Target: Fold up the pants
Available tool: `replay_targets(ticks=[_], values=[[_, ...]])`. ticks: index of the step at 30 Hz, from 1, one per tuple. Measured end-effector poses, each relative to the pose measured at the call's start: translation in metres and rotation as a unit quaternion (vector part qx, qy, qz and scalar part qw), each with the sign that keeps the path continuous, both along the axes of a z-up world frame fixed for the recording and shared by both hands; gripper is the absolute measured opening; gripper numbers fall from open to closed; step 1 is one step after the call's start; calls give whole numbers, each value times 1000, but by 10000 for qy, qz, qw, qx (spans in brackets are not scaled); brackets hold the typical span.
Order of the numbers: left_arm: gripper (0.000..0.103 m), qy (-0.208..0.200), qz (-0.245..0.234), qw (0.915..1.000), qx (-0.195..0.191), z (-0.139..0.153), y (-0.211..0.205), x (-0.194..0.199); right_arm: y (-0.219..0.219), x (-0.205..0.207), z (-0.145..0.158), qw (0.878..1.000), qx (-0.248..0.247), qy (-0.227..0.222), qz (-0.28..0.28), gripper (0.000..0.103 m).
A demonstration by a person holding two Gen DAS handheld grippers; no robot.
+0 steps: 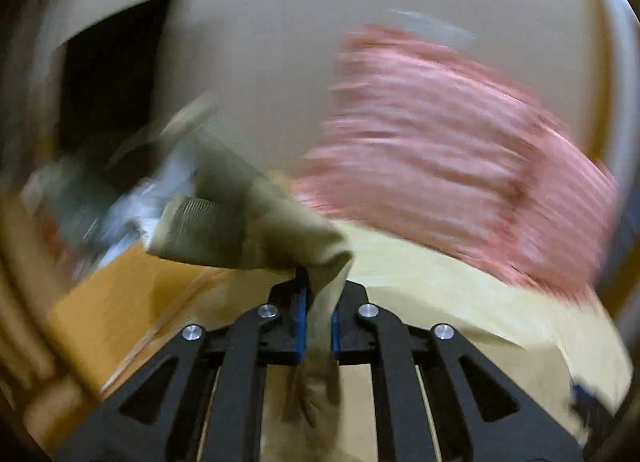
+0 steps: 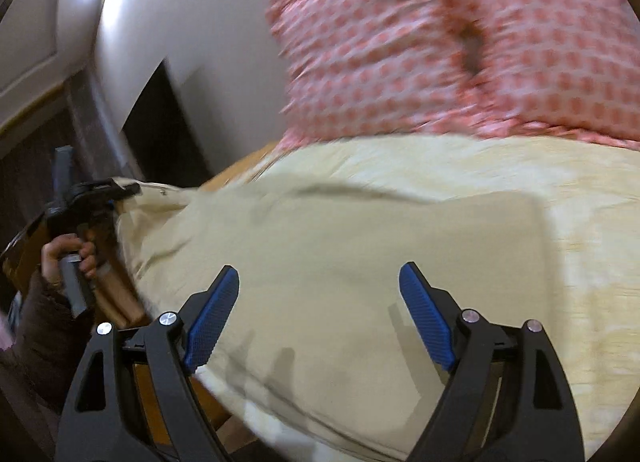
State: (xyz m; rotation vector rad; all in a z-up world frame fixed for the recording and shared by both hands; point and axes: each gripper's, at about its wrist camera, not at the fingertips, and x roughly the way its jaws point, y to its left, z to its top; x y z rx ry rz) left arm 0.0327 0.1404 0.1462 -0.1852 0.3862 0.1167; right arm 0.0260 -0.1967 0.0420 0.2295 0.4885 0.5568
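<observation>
In the left wrist view the left hand-held gripper sits at the bottom centre of the frame, its blue pads clamped together on a fold of the khaki pants. The cloth rises from between the pads and drapes toward the left middle of the frame, where a ribbed waistband or cuff end shows; the rest is blurred. Behind it, on the right, lies a pink patterned pillow on a pale yellow bed sheet. A wooden bed frame runs along the lower left.

In the right wrist view the right hand-held gripper fills the bottom of the frame with its blue pads wide apart, holding nothing, above the pants, which lie spread flat on the bed sheet across the middle of the frame. At the left edge the left hand-held gripper pinches the far end of the pants, just off the side of the bed, and the person's hand grips its handle. The pink pillow takes up the upper right.
</observation>
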Motion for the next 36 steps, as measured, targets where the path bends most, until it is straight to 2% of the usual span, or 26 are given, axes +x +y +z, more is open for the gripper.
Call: replay_targets(ticks=[1,2,3,4,5,6,7,9,11,14,15,17,18,19,20,21,22,23,24,25,28,29,32,34,35,36], values=[[8,-106,-642,9974,296,8,-41,2,-19,-3,3,9995,136,-46,-296,84],[8,-146,-1110,9928,427,10,-68,1,-31,-3,5,9986,242,-50,-459,84],[8,-139,-1723,9832,582,8,-103,-2,-46,-4,7,9971,389,-41,-652,84],[8,-103,-2110,9751,680,3,-126,-5,-65,-5,9,9942,599,-7,-897,84],[8,41,-2671,9600,840,-9,-160,-10,-78,-6,9,9915,756,31,-1057,84],[8,210,-3023,9479,981,-21,-182,-13,-91,-7,9,9886,921,86,-1186,84],[9,467,-3423,9308,1193,-42,-208,-18,-106,-8,7,9842,1158,186,-1324,84],[9,800,-3790,9101,1474,-71,-232,-23,-126,-7,2,9771,1523,358,-1445,84],[9,1215,-3968,8959,1585,-98,-245,-24,-142,-3,-5,9698,1890,618,-1414,84],[11,1260,-3991,8935,1627,-105,-243,-31,-147,9,-12,9633,2219,976,-1151,84],[17,1235,-4016,8935,1582,-102,-238,-34,-144,17,-14,9625,2273,1114,-971,84],[26,1168,-4068,8977,1223,-88,-221,-37,-133,29,-16,9641,2137,1339,-835,84],[39,1155,-4058,9013,983,-81,-211,-34,-127,35,-18,9658,1989,1456,-811,84],[51,1119,-3998,9067,743,-74,-198,-33,-120,43,-21,9676,1782,1606,-788,84],[57,1020,-3730,9208,505,-64,-177,-24,-115,47,-21,9703,1609,1638,-761,79],[60,962,-3425,9336,431,-59,-162,-16,-109,50,-21,9734,1427,1640,-729,76],[59,969,-3059,9463,386,-56,-145,-8,-102,56,-22,9747,1248,1734,-659,74],[59,1058,-2638,9586,157,-55,-118,8,-98,59,-24,9751,1185,1775,-599,67],[59,1162,-2469,9620,-64,-57,-101,19,-94,63,-25,9759,1102,1810,-529,60],[58,1430,-2220,9638,-381,-64,-77,40,-89,68,-26,9782,884,1806,-513,58],[56,1987,-1844,9607,-601,-83,-48,79,-84,75,-26,9800,698,1811,-432,50],[56,2201,-1850,9552,-704,-92,-41,90,-84,76,-27,9800,682,1829,-393,41],[56,2564,-2093,9371,-1106,-106,-34,107,-90,79,-29,9781,783,1908,-290,40],[57,2586,-2241,9328,-1129,-106,-38,115,-96,85,-31,9759,914,1965,-263,38],[52,2582,-2327,9302,-1181,-105,-40,116,-95,88,-31,9755,897,1997,-226,39],[29,2628,-2350,9278,-1222,-107,-42,119,-93,89,-31,9751,872,2033,-161,33]])
